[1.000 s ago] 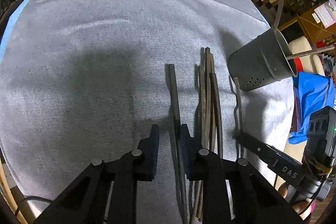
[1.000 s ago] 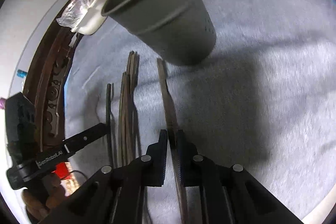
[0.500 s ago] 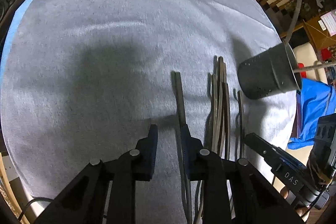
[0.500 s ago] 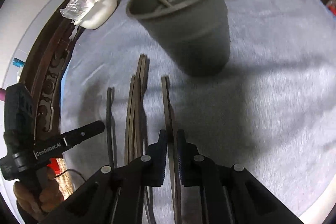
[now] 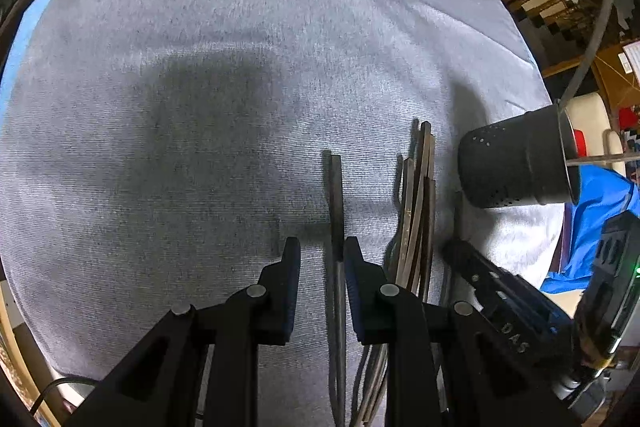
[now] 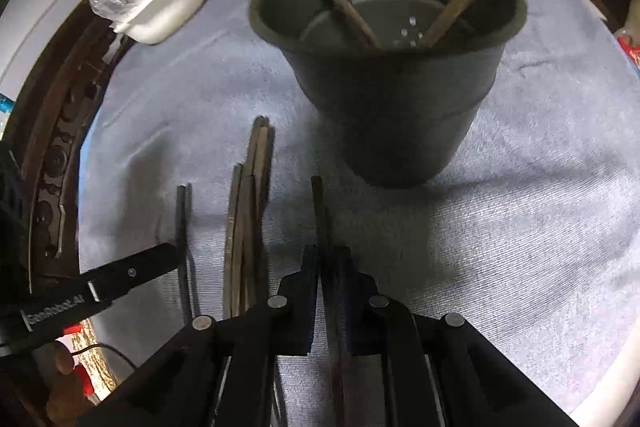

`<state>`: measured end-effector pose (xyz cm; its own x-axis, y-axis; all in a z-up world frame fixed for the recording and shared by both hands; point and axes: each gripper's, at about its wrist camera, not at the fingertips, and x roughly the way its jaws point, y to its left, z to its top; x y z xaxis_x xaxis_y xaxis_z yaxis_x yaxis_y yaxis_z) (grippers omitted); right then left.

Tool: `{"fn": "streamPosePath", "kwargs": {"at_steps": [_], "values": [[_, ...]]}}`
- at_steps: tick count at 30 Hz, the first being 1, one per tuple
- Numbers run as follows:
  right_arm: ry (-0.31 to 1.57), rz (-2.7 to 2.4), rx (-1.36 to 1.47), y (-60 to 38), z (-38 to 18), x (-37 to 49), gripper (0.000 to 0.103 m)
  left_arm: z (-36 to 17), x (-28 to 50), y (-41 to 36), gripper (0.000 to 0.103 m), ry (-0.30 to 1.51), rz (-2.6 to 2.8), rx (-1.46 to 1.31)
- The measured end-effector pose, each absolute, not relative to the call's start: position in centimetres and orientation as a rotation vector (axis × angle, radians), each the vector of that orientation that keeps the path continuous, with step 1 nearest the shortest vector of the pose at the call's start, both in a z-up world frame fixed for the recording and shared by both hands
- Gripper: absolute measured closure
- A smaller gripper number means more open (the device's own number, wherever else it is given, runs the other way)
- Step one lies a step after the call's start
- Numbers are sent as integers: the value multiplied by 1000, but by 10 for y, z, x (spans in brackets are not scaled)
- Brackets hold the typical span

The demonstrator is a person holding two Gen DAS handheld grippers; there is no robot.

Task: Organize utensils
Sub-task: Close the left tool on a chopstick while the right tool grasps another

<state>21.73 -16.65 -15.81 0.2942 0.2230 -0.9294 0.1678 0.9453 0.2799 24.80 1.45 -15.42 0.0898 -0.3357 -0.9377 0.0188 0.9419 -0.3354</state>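
Note:
A dark grey perforated holder (image 6: pixel 400 107) stands on the grey cloth with two utensils leaning in it; it is also at the right in the left wrist view (image 5: pixel 516 163). My right gripper (image 6: pixel 328 259) is shut on a dark flat utensil (image 6: pixel 318 203) whose end points at the holder's base. A bunch of utensils (image 6: pixel 248 211) lies just to its left. My left gripper (image 5: pixel 322 259) is open. A flat dark utensil (image 5: pixel 336 203) runs between its jaws, close to the right pad with a gap on the left. The bunch (image 5: pixel 418 195) lies to its right.
A white bowl (image 6: pixel 160 7) with plastic wrap sits at the far edge of the round grey-clothed table (image 5: pixel 200 47). Blue fabric (image 5: pixel 592 211) hangs off the right side. A hand (image 6: pixel 60 367) holds the left gripper at the table's left rim.
In the right wrist view the holder has come closer and its inside now shows. In the left wrist view the holder and the utensils have slid a little down and right.

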Motion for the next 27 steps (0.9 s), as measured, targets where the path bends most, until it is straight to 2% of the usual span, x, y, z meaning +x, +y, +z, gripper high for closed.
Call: {"fn": "streamPosePath", "kwargs": {"at_steps": [10,15,17,18,27], "values": [[1282,30,293,-159,-157,233,92,-160,268,-8,81,1509,-252,-237],[1264,45,285,-159,-157,231,96,-168,275,-11,81,1518,-251,-248],[1255,58,297,-159,-156,229,96,-167,274,-7,87,1513,-244,-239],[1245,66,300,-159,-154,228,96,-167,273,-4,94,1509,-242,-237],[1151,106,332,-175,-118,208,96,-131,258,5,96,1392,-274,-226]]}}
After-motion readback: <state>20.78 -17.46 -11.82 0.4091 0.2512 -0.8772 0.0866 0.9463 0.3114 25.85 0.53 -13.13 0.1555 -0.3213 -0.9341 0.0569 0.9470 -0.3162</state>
